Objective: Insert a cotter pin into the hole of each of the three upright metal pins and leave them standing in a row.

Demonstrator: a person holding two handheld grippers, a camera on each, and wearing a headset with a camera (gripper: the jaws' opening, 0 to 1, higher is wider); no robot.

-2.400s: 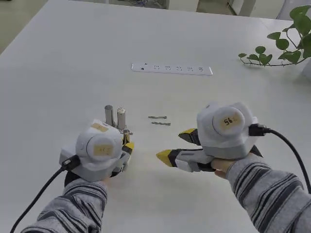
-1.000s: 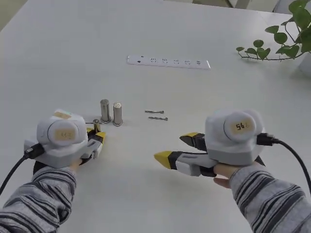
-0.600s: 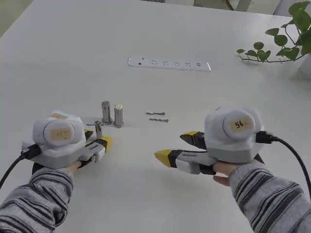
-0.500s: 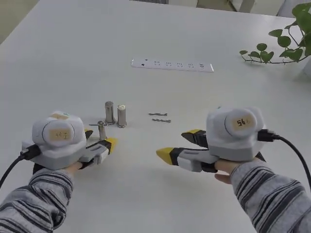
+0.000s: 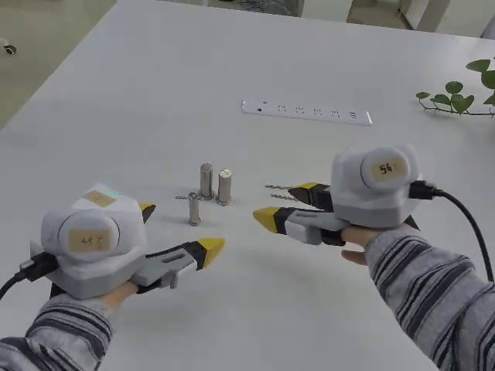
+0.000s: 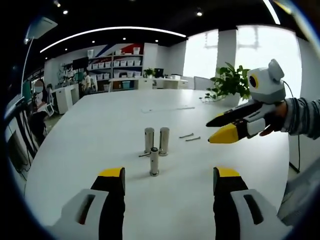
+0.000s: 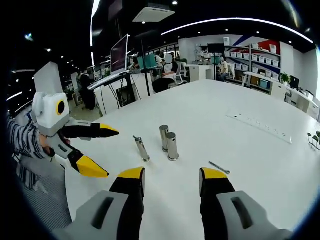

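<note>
Two bare metal pins [image 5: 206, 179] [image 5: 224, 186] stand upright side by side. A third metal pin [image 5: 194, 209] stands just in front of them with a cotter pin [image 5: 182, 197] through its top. My left gripper [image 5: 178, 226] is open and empty, pulled back from that third pin [image 6: 154, 161]. My right gripper [image 5: 288, 202] is open and empty, its fingertips beside two loose cotter pins [image 5: 276, 188] lying on the table, which it partly hides. In the right gripper view the bare pins [image 7: 168, 142] are ahead and one loose cotter pin [image 7: 219, 167] lies right of my jaws.
A white power strip [image 5: 305, 112] lies further back on the white table [image 5: 139, 93]. A leafy plant [image 5: 456, 97] trails at the far right. Black cables run from both grippers toward the person.
My left gripper let go of the pin with the cotter pin and drew back; that pin now stands alone. My right gripper moved forward toward the loose cotter pins. The head camera shifted.
</note>
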